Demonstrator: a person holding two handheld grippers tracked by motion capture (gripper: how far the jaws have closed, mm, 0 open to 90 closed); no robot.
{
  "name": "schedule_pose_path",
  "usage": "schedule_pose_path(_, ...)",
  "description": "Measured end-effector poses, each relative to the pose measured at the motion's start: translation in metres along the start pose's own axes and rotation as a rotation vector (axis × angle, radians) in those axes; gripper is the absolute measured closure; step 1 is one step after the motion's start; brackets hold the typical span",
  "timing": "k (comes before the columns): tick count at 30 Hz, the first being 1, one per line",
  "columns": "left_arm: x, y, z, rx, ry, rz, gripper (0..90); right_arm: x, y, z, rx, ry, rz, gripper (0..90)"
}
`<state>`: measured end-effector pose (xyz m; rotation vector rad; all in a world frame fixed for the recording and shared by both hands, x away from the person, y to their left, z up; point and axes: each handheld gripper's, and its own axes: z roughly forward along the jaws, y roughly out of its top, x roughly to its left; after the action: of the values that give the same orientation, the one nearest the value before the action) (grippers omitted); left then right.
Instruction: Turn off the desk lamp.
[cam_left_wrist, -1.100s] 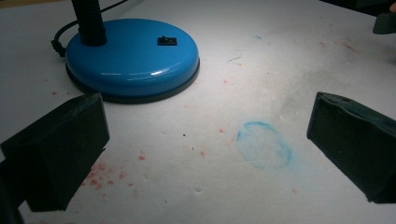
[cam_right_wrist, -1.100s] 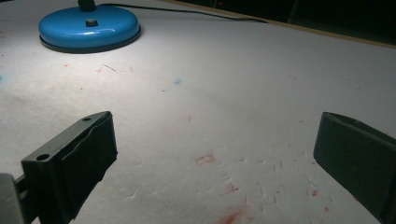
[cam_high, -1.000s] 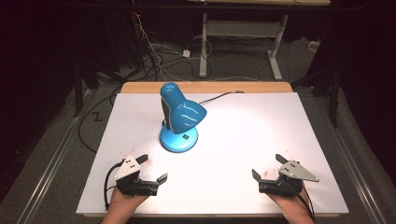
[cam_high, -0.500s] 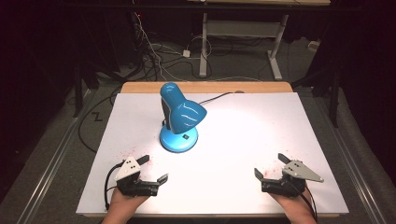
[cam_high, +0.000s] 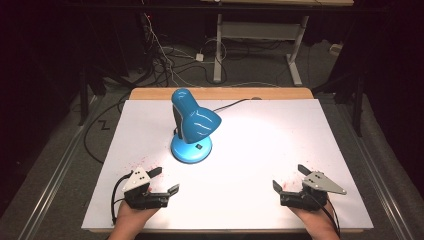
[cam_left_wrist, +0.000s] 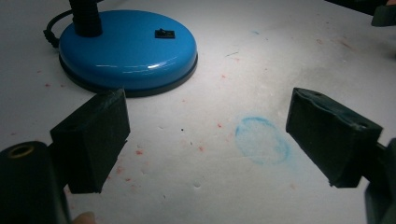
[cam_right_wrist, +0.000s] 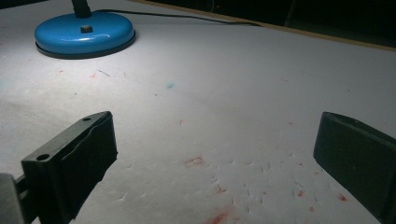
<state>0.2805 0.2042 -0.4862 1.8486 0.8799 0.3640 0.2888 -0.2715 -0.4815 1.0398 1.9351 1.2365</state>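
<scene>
One glossy blue desk lamp (cam_high: 192, 129) with a round base, short black neck and tilted hood stands on the far left part of the white paper-covered table (cam_high: 300, 130); its black cord (cam_high: 235, 103) runs off toward the back edge. A small black switch (cam_left_wrist: 165, 33) sits on top of the base. The left gripper (cam_high: 165, 181) lies near the table's front edge, nearest the lamp yet apart from it; its jaws have just been closing a little but stand released, with nothing between them. In the left gripper view a faint blue ring mark (cam_left_wrist: 262, 140) shows on the paper between the jaws. The right gripper (cam_high: 289, 178) rests well apart at the front right, jaws likewise spread wide and empty over red flecks (cam_right_wrist: 195, 161) on the paper.
</scene>
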Motion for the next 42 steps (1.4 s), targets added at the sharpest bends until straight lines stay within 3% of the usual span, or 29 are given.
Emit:
schedule_pose_path(15, 0.0002, 0.0011, -0.0006, 0.006, -0.04, -0.003, 27.9, 0.0024, 0.0002, 0.0004, 0.009, 0.009, -0.005, 0.3)
schedule_pose_path(24, -0.0012, 0.0026, 0.0008, 0.021, -0.061, 0.014, 48.1, 0.0029, 0.0014, -0.0009, 0.001, 0.008, -0.01, 0.3)
schedule_pose_path(28, -0.0015, 0.003, 0.0011, 0.026, -0.051, 0.017, 55.3, 0.0031, 0.0015, -0.0015, 0.0, 0.007, -0.009, 0.3)
schedule_pose_path(33, -0.0005, 0.004, 0.0017, 0.025, -0.035, -0.006, 64.1, 0.0027, 0.0014, -0.0014, 0.0, 0.005, -0.009, 0.3)
schedule_pose_path(38, 0.004, 0.0043, 0.0019, 0.03, -0.033, -0.058, 75.9, 0.0029, 0.0016, -0.0017, -0.001, 0.005, -0.012, 0.3)
schedule_pose_path(42, 0.0054, 0.0043, 0.0014, 0.028, -0.034, -0.065, 81.3, 0.0035, 0.0018, -0.0017, -0.001, 0.006, -0.011, 0.3)
